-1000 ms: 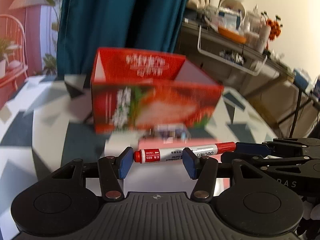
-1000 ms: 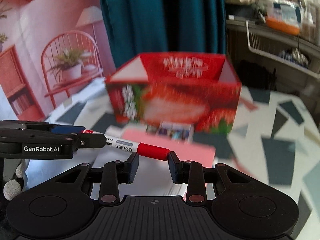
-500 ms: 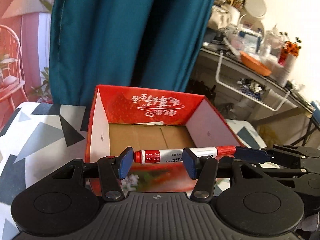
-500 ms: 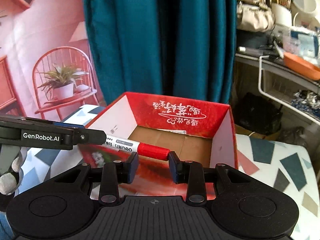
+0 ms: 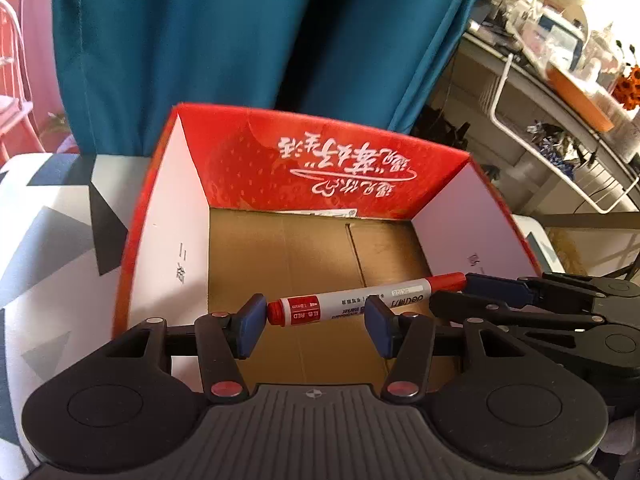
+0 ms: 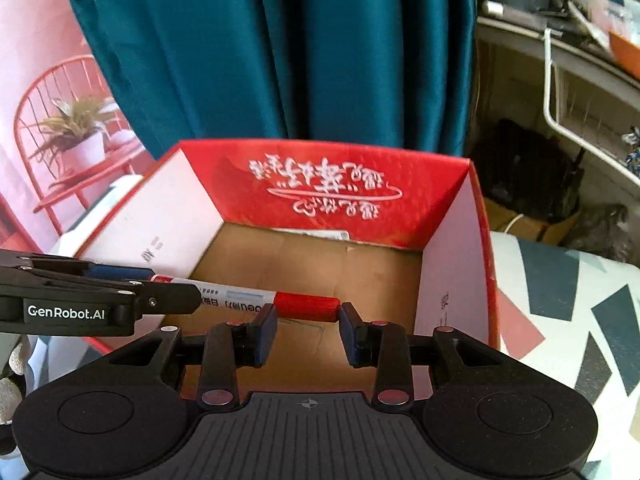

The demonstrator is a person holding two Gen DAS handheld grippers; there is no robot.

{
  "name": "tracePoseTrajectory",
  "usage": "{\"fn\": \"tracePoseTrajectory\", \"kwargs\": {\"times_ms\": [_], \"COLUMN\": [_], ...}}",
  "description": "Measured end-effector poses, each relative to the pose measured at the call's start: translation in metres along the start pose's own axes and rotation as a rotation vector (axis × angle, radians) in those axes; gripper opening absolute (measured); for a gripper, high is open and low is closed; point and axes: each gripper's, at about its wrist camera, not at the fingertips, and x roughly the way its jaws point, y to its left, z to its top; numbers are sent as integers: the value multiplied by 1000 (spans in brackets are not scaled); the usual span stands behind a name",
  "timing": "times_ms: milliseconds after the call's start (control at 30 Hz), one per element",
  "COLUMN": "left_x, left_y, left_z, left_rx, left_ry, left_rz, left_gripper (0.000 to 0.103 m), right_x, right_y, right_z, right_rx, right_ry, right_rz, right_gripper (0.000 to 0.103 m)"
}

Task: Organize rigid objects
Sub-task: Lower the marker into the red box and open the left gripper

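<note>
— How is the marker held?
— It is pinched lengthwise by both downward-tilted grippers over the red box — left gripper at its barrel, right gripper on the cap.

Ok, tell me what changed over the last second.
The left gripper and right gripper carried the red marker from in front of the red box to above its open top; the box floor now lies beneath it. Nothing taken or let go: the marker spans both as before.
</note>
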Motion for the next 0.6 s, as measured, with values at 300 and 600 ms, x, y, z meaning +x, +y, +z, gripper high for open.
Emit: {"fn": "tracePoseTrajectory", "kwargs": {"times_ms": [300,600], "left_x": [10,-59], "left_y": [-6,-8], "left_z": [3,-22], "left_rx": [27,87], "left_ry": [-50,-281], "left_rz": [67,135], "left_gripper": [57,102], "right_x": [13,-43], "right_y": [-10,-6], "right_z": [8,-17], "right_rx": [24,55], "right_ry": [3,-258], "right_rz": [5,-8], "right_gripper": [36,69]}}
